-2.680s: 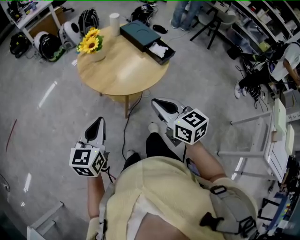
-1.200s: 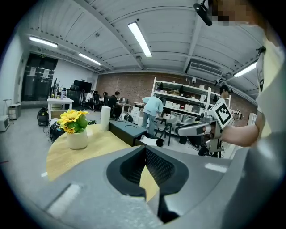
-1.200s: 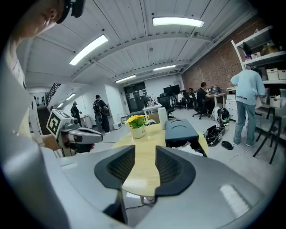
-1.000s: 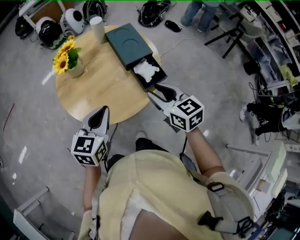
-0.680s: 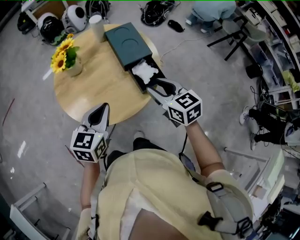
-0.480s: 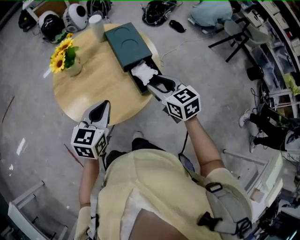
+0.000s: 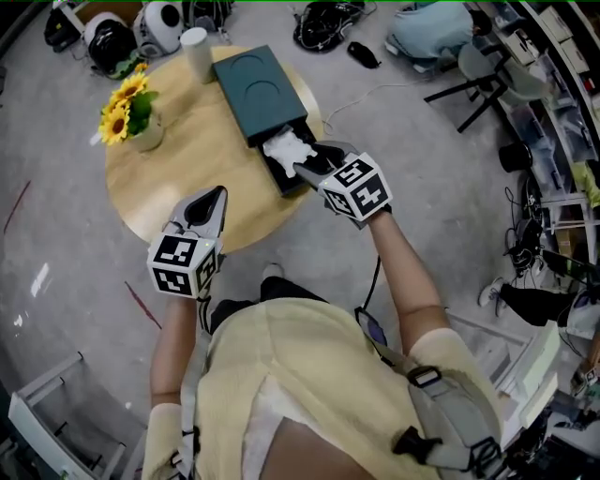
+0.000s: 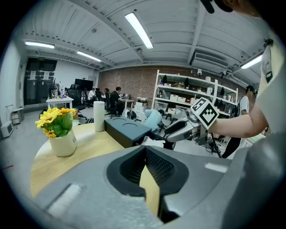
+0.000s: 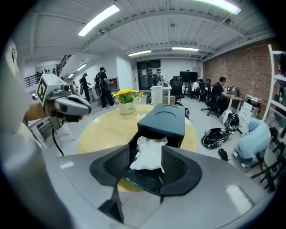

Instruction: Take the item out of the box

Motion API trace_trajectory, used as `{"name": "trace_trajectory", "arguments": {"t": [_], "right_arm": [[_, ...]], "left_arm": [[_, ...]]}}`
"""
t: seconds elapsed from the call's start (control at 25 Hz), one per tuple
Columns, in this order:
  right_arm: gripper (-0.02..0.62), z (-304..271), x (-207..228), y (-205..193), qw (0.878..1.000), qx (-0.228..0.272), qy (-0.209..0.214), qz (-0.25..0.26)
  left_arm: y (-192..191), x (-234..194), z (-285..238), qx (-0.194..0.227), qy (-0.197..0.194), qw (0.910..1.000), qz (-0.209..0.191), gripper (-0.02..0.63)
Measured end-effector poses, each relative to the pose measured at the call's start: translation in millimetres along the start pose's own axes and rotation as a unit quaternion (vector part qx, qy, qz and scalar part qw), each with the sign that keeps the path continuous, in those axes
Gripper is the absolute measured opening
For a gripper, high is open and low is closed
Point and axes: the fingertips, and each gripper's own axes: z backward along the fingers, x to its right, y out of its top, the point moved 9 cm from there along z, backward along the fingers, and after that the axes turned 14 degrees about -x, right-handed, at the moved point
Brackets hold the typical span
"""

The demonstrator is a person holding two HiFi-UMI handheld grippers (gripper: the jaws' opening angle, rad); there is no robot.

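The jaws of the right gripper (image 9: 145, 154) are standing apart, having just been opening, and the white crumpled item (image 9: 151, 145) is lying between them without either pad pressing on it. That item is sitting in the pulled-out drawer (image 7: 284, 175) of the dark teal box (image 7: 258, 84), bunched up against the box's open end, and the right gripper is pointing down into this drawer from the end farthest from the box's lid. The jaws of the left gripper (image 8: 144, 151) are meeting at their tips with nothing between them – only a thin strip of tabletop is showing through the slot behind the tips. This gripper is hanging well apart from the box, out past its drawer end and to the left of it in the head view, over the near edge of the round wooden table (image 7: 178, 178) that is carrying the box. Left of the box in the head view, a white vase of sunflowers (image 7: 127, 112) is standing near the table's edge, and a white cylinder (image 7: 195, 52) is standing upright just beside the box's closed end. Beyond that closed end, on the grey floor, helmets (image 7: 103, 37) and a dark bag (image 7: 328, 19) are lying – well apart from the box.
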Motion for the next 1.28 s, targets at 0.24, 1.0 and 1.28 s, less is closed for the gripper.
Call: {"name": "trace_trajectory", "arguments": {"t": [0.24, 1.0, 1.28], "right_arm": [[0.216, -20, 12, 7, 0.999, -0.04, 0.01, 0.02], [0.278, -78, 3, 26, 0.97, -0.221, -0.002, 0.103], [0.256, -89, 1, 23, 0.964, -0.244, 0.008, 0.107]], "left_arm": [[9, -6, -19, -0.008, 0.002, 1.0, -0.001, -0.002], [20, -16, -47, -0.023, -0.003, 0.9997, -0.007, -0.002], [13, -19, -43, -0.022, 0.0, 0.9998, 0.001, -0.002]]}}
